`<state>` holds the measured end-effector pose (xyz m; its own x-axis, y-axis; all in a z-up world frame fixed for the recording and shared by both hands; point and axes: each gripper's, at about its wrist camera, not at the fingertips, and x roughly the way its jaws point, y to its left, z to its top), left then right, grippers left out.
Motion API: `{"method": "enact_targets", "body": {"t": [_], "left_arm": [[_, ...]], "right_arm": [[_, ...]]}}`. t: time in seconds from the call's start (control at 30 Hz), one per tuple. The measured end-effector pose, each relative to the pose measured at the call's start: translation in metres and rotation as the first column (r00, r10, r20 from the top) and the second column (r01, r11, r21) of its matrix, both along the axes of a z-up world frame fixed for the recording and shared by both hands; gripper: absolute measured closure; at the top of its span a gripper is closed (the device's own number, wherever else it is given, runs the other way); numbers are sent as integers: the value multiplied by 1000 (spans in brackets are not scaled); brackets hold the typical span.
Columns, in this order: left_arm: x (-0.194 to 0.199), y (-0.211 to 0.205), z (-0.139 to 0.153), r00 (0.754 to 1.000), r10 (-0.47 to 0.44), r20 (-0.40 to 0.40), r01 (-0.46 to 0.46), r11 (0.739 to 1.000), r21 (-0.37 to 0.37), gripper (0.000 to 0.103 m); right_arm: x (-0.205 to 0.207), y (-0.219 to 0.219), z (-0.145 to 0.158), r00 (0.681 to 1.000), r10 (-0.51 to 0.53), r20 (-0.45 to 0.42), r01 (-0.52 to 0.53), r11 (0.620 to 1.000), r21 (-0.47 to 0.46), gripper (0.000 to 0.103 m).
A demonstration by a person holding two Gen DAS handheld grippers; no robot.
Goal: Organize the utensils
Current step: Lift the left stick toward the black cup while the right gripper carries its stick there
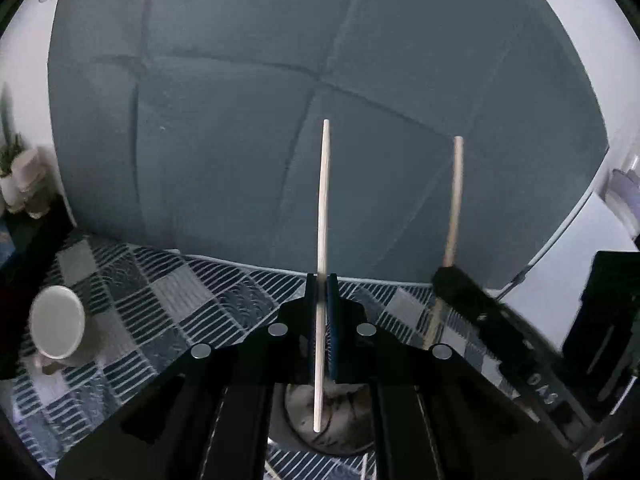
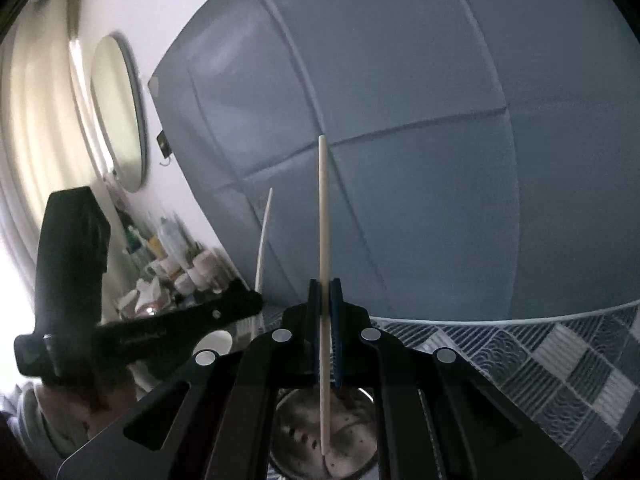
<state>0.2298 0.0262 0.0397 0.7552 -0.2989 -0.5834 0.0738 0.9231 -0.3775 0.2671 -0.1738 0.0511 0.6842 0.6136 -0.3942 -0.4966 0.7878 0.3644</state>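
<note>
In the left wrist view my left gripper (image 1: 321, 282) is shut on a pale wooden chopstick (image 1: 323, 200) that stands nearly upright between the blue pads. Its lower end hangs over a round metal holder (image 1: 344, 428). To the right, my right gripper (image 1: 445, 271) clamps a second chopstick (image 1: 456, 200), also upright. In the right wrist view the right gripper (image 2: 325, 285) is shut on its chopstick (image 2: 322, 220), whose lower tip hangs over the perforated metal holder (image 2: 352, 436). The left gripper (image 2: 256, 300) and its chopstick (image 2: 263, 236) show at the left, held by a person's hand.
A white mug (image 1: 58, 322) stands at the left on a grey checkered bedspread (image 1: 180, 292). A blue-grey padded headboard (image 1: 280, 80) fills the background. A round mirror (image 2: 118, 112) hangs on the white wall above a shelf crowded with bottles (image 2: 168, 264).
</note>
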Motion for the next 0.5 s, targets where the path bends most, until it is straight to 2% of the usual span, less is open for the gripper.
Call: {"method": "enact_targets", "body": {"t": [0.23, 0.5], "left_arm": [[-2, -3, -24, 998, -2, 65, 5, 999, -45, 98], [-29, -17, -51, 989, -61, 137, 61, 998, 5, 98]], "right_arm": [[1, 6, -32, 1000, 6, 0, -6, 1000, -3, 98], [-19, 3, -73, 999, 3, -46, -4, 999, -34, 98]]}}
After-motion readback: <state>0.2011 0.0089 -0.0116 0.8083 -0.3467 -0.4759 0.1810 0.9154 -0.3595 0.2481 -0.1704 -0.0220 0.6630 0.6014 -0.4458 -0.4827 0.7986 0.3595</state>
